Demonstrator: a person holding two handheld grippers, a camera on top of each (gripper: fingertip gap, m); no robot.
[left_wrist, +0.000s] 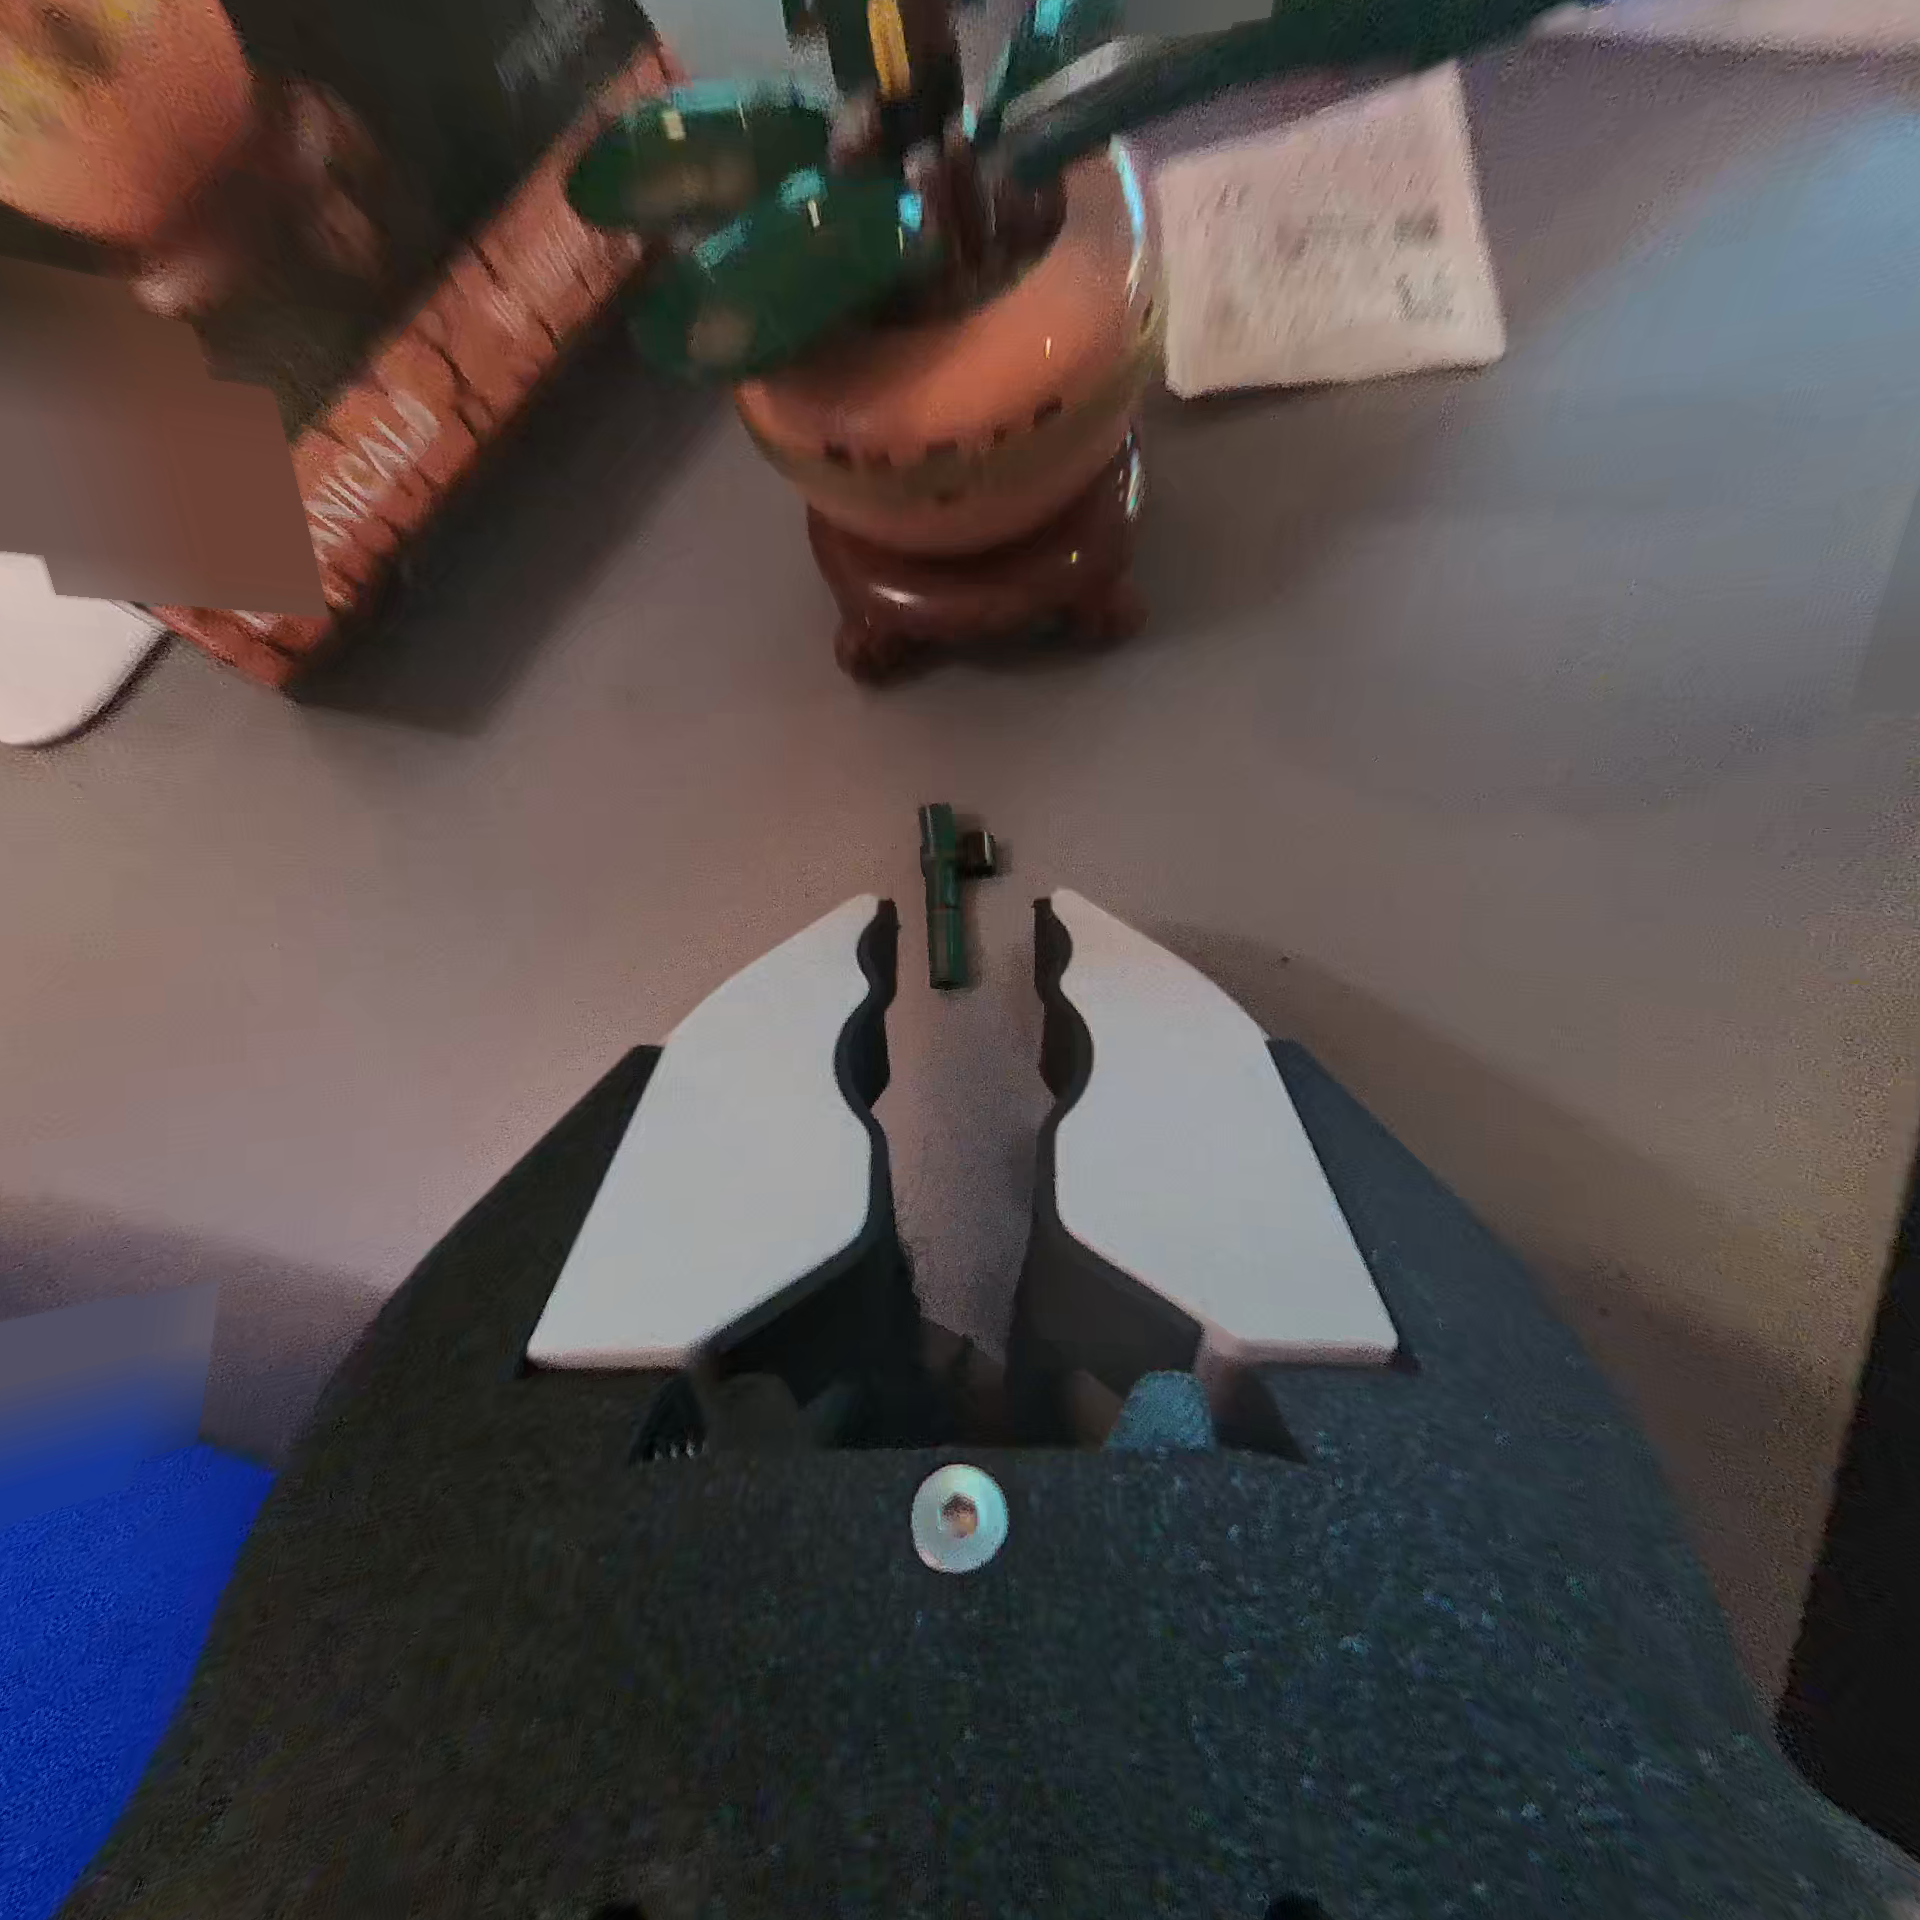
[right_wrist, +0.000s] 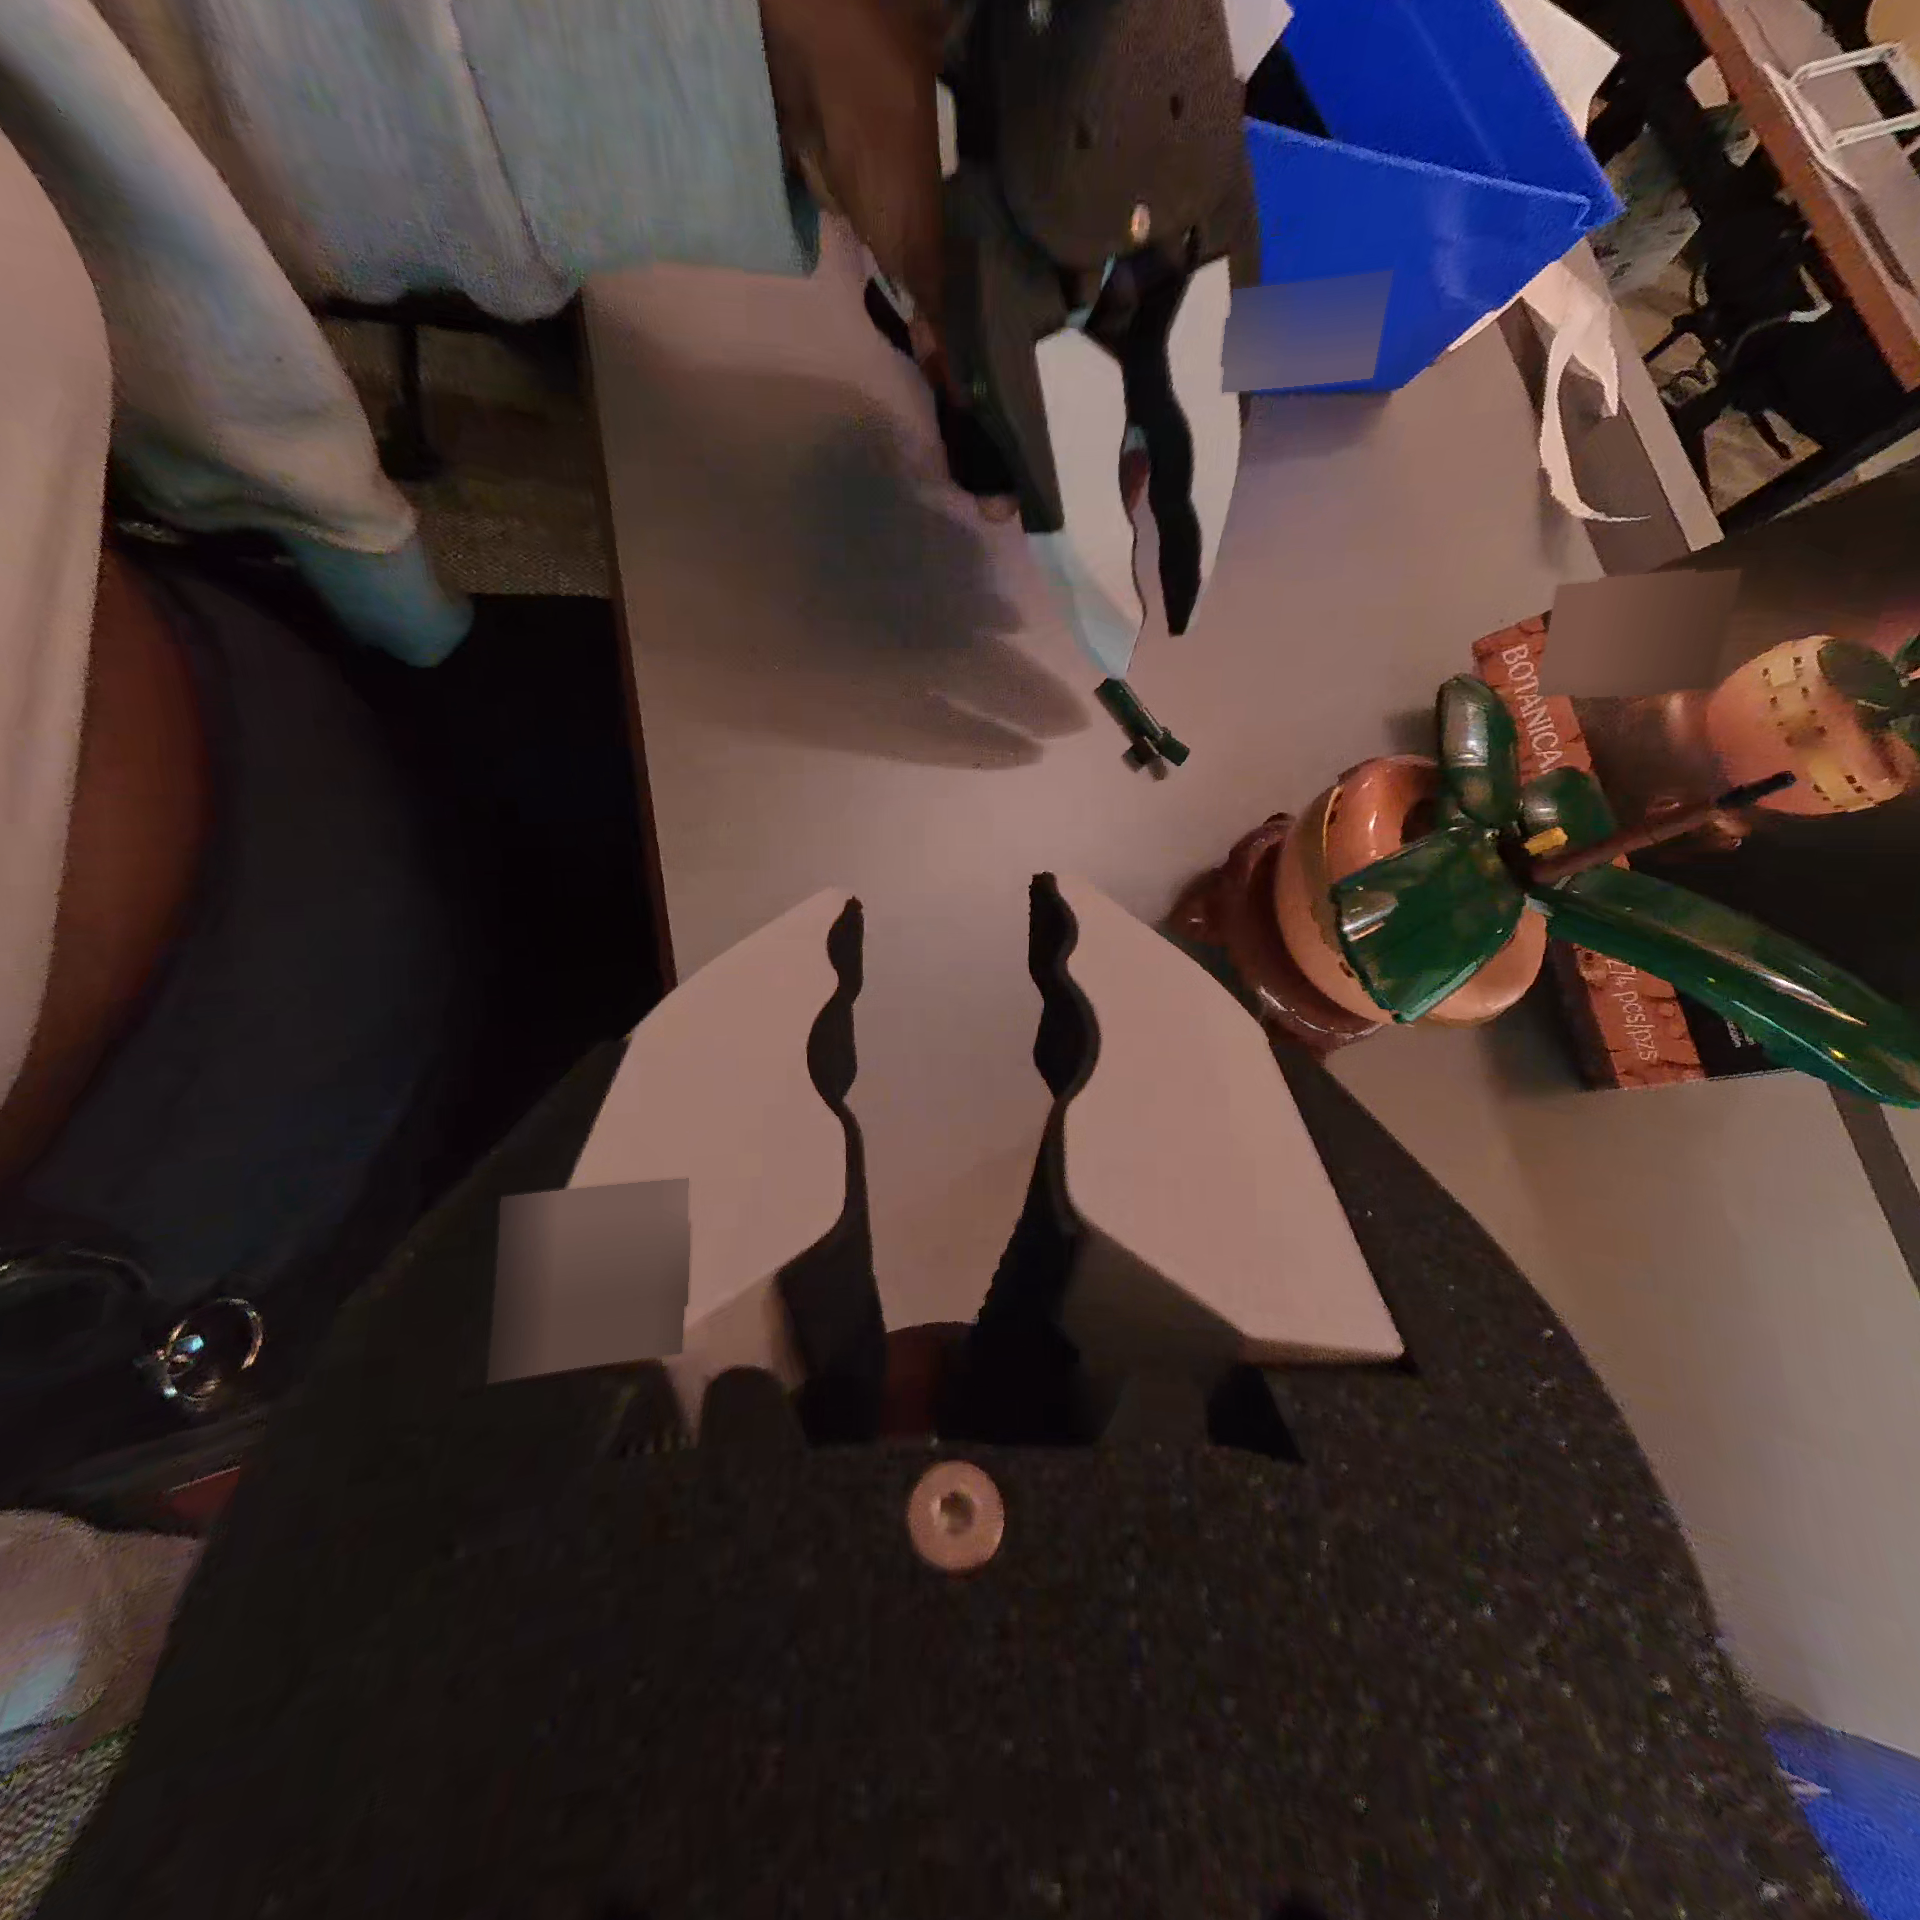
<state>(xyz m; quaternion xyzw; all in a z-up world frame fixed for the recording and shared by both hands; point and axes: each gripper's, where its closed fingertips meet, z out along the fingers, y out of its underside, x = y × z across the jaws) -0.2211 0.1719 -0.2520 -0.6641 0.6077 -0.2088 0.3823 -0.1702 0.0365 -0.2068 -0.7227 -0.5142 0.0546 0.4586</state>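
Note:
A small dark green stem piece (left_wrist: 945, 894) lies on the grey table (left_wrist: 1455, 727). My left gripper (left_wrist: 961, 909) is open, its white fingers on either side of the piece's near end, not touching it. Behind it stands a toy-brick plant in a tan pot (left_wrist: 945, 416) with green leaves (left_wrist: 748, 229). My right gripper (right_wrist: 945, 909) is open and empty, above the table near its edge. In the right wrist view the left gripper (right_wrist: 1132, 613) shows farther off over the green piece (right_wrist: 1143, 722), and the potted plant (right_wrist: 1382, 914) stands at the right.
A brown box (left_wrist: 436, 343) lies left of the pot, also in the right wrist view (right_wrist: 1621, 997). A white booklet (left_wrist: 1320, 239) lies at the back right. A blue bin (right_wrist: 1423, 208) stands behind. The table's edge (right_wrist: 634, 727) runs at the left, with a person's leg beyond.

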